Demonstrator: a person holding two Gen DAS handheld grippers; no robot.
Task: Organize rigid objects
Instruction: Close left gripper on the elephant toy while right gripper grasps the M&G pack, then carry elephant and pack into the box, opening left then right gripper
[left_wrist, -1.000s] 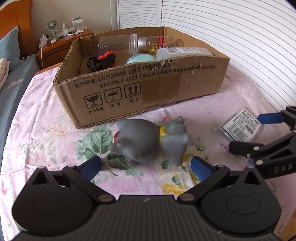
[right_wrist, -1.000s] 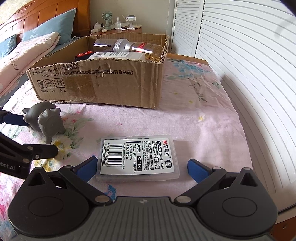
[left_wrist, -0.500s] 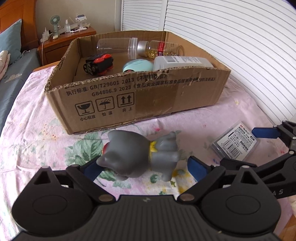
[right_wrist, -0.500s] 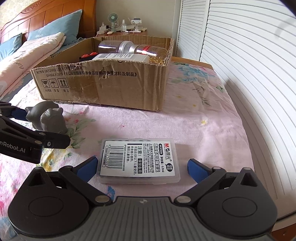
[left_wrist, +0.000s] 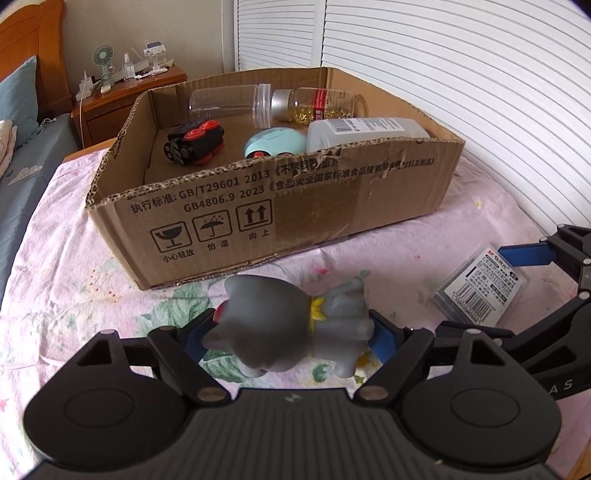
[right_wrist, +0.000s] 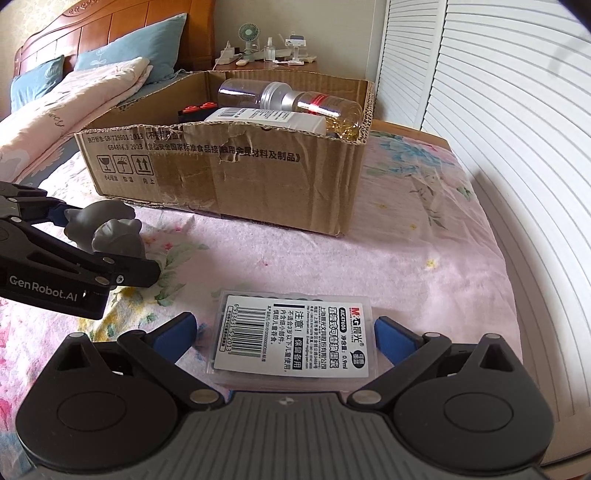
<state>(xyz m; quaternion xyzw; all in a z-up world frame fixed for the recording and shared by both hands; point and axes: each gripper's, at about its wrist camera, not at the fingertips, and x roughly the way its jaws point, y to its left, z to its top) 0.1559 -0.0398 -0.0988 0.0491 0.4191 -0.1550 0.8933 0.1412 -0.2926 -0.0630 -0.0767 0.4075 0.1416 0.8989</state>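
Straddling the grey elephant toy (left_wrist: 295, 325), left gripper (left_wrist: 291, 332) has blue pads at either end; contact looks likely, clamping not certain. Toy's long axis runs 9-to-3 across the jaws. Cardboard box (left_wrist: 314, 206) lies at 12, just beyond. Right gripper (right_wrist: 284, 332) spread wide around the flat plastic case (right_wrist: 295, 339), pads apart from it, box at 11.

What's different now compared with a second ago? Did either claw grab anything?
The left claw moved forward and closed on the grey toy elephant. The right claw crept in around the clear plastic case but remains open, nothing gripped. The cardboard box and its contents stayed put.
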